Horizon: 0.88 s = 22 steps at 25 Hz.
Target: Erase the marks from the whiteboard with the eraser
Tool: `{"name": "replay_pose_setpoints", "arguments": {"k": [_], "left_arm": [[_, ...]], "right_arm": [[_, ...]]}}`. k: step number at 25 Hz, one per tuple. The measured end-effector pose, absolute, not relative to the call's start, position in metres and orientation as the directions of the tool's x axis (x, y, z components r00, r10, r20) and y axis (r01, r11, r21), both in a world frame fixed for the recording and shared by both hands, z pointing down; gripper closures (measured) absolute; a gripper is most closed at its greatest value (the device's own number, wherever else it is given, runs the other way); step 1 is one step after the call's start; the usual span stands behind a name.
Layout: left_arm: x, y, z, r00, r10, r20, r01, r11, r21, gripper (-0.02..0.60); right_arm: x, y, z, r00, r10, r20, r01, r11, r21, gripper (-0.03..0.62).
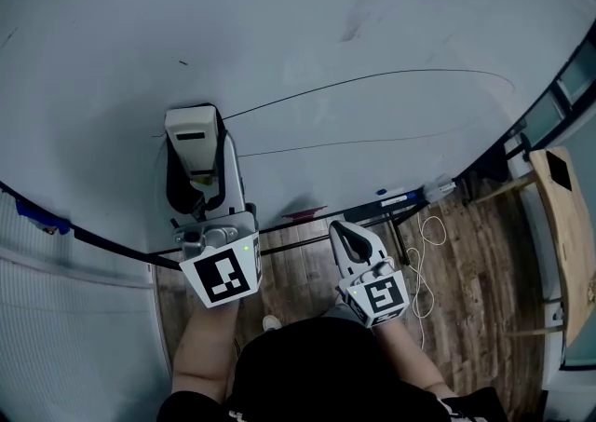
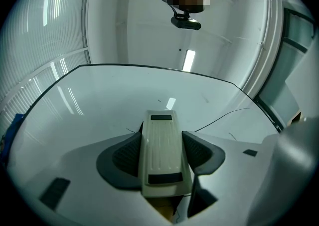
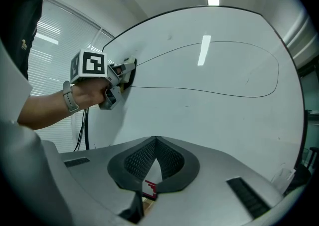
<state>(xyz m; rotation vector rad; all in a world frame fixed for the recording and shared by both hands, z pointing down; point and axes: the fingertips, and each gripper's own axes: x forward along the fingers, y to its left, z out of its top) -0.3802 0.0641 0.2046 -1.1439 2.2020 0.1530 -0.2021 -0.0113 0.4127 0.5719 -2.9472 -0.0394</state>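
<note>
Cream plastic, the ribbed rectangular eraser (image 2: 162, 152) is clamped in the left gripper (image 2: 162, 137) against the glossy white whiteboard (image 1: 279, 20), at the left end of a thin black looping line (image 1: 410, 73), seemingly placed to wipe along it. The right gripper (image 3: 155, 139), closed on nothing, hangs low, clear of the stroke.

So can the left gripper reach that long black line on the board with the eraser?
Probably yes. The left gripper is shut on the eraser, which looks pressed against the whiteboard right by the left end of the black line. Nothing on the board sits between them.
</note>
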Motion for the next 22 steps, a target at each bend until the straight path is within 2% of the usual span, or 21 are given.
{"name": "replay_pose_setpoints", "arguments": {"k": [7,11,22], "left_arm": [[-0.354,0.031,0.195,-0.42,-0.704,-0.573,-0.797,0.588,-0.139,0.322],[-0.34,0.017,0.189,-0.408,-0.707,-0.578,-0.793,0.588,-0.16,0.324],[-0.299,-0.026,0.177,-0.44,-0.646,-0.624,-0.726,0.665,-0.176,0.326]], "right_arm": [[-0.174,-0.033,0.417,-0.903,-0.416,0.11,-0.414,0.909,0.04,0.567],[-0.152,-0.045,0.419,-0.866,-0.476,0.154,-0.479,0.877,0.014,0.568],[-0.101,-0.098,0.413,-0.884,-0.46,0.085,-0.459,0.888,0.034,0.568]]}}
